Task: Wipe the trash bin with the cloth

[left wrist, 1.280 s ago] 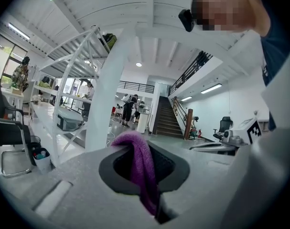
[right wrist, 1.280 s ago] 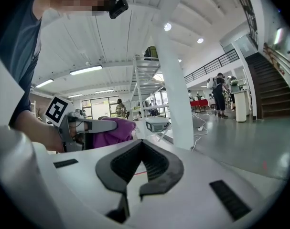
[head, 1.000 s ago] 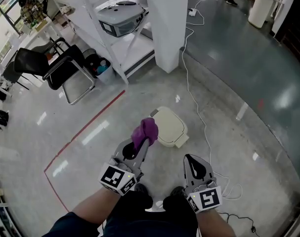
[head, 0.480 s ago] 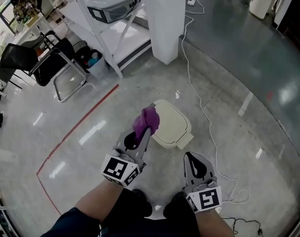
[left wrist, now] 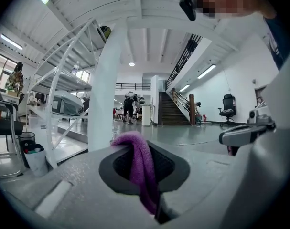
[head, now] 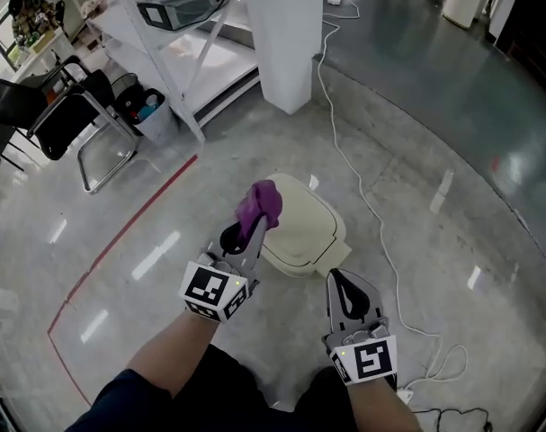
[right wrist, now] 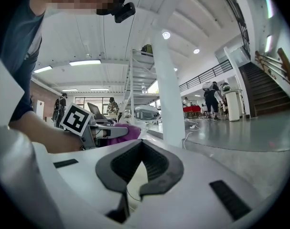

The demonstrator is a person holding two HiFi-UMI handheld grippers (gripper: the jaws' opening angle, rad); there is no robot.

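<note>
A cream trash bin with a closed lid stands on the floor straight ahead of me. My left gripper is shut on a purple cloth, which hangs over the bin's left edge; in the left gripper view the cloth is pinched between the jaws. My right gripper hovers just below and right of the bin, jaws together with nothing in them. In the right gripper view the jaws meet, and the cloth shows at the left.
A white pillar rises behind the bin. A white cable trails along the floor right of the bin. A metal shelf rack and black chairs stand at the upper left. Red tape marks the floor to the left.
I have stepped closer to the bin. The left gripper with the cloth now sits over the bin's left edge, and the right gripper has come up near the bin's base.
</note>
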